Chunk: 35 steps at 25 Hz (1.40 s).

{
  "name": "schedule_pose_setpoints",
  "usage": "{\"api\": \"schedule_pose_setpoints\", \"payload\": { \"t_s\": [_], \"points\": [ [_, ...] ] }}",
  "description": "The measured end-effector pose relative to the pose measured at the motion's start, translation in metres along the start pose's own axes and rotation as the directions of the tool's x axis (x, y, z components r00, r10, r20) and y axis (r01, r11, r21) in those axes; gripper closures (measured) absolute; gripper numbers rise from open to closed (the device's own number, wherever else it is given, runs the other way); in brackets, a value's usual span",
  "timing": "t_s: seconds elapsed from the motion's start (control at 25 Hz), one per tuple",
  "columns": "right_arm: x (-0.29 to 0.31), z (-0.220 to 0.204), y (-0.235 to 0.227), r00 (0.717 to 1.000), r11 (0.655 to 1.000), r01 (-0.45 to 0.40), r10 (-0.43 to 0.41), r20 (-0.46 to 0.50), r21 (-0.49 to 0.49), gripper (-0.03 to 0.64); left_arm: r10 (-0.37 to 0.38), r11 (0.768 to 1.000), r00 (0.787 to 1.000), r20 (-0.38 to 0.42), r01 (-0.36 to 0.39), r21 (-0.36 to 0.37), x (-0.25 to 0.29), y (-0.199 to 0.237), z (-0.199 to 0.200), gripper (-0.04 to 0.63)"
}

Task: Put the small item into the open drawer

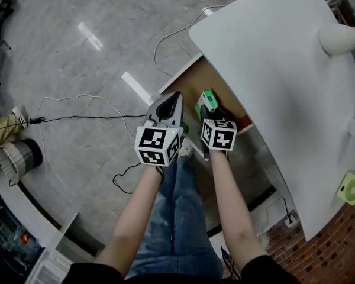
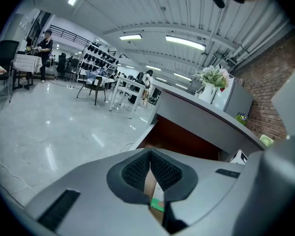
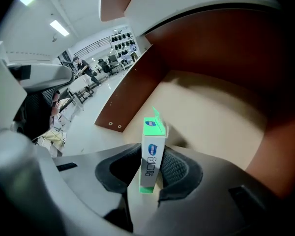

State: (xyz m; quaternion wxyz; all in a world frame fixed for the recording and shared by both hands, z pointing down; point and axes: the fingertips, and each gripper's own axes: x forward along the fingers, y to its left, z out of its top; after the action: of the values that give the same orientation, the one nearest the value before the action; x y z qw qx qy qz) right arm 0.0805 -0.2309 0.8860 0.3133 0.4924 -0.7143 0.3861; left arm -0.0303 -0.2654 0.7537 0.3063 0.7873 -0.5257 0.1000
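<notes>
The small item is a green-and-white box. It stands upright between the pads of my right gripper, which is shut on it. In the head view the box hangs over the open drawer, a brown wooden one under the white tabletop. The right gripper view looks into the drawer: a pale floor and dark brown walls. My left gripper hovers at the drawer's front left corner, beside the right one. Its pads meet with nothing between them.
A white cable and a black cable trail over the grey polished floor to the left. A pale green fan sits at the table's right edge. The person's legs are directly below the grippers.
</notes>
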Motion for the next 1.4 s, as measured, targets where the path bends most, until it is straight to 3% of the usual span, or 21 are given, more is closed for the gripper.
{"api": "schedule_pose_setpoints", "payload": {
  "t_s": [0.12, 0.24, 0.36, 0.84, 1.2, 1.4],
  "points": [
    [-0.001, -0.002, -0.002, 1.0, 1.0, 0.019, -0.019, -0.003, -0.001, 0.505, -0.001, 1.0, 1.0, 0.0, 0.001, -0.001, 0.0, 0.0, 0.0, 0.572],
    [-0.004, 0.002, -0.001, 0.999, 0.999, 0.034, -0.034, 0.009, -0.012, 0.362, -0.005, 1.0, 1.0, 0.007, 0.005, -0.003, -0.001, 0.0, 0.001, 0.572],
    [-0.009, 0.006, 0.002, 0.999, 0.998, 0.048, -0.047, 0.024, -0.041, 0.304, -0.01, 1.0, 1.0, 0.014, 0.01, -0.009, -0.002, -0.002, 0.003, 0.572],
    [-0.037, 0.038, 0.009, 0.984, 0.998, 0.052, -0.044, 0.173, -0.04, 0.278, -0.012, 1.0, 1.0, 0.018, 0.012, -0.003, -0.004, -0.006, 0.01, 0.572],
    [-0.169, 0.09, 0.068, 0.932, 0.993, 0.002, 0.042, 0.36, -0.121, 0.471, 0.016, 0.999, 0.999, 0.03, -0.017, 0.044, -0.073, -0.023, 0.077, 0.572],
    [-0.268, 0.148, 0.085, 0.849, 0.993, 0.009, 0.057, 0.526, -0.122, 0.541, -0.021, 0.991, 0.994, 0.111, 0.006, 0.134, -0.113, -0.059, 0.154, 0.572]
  ]
}}
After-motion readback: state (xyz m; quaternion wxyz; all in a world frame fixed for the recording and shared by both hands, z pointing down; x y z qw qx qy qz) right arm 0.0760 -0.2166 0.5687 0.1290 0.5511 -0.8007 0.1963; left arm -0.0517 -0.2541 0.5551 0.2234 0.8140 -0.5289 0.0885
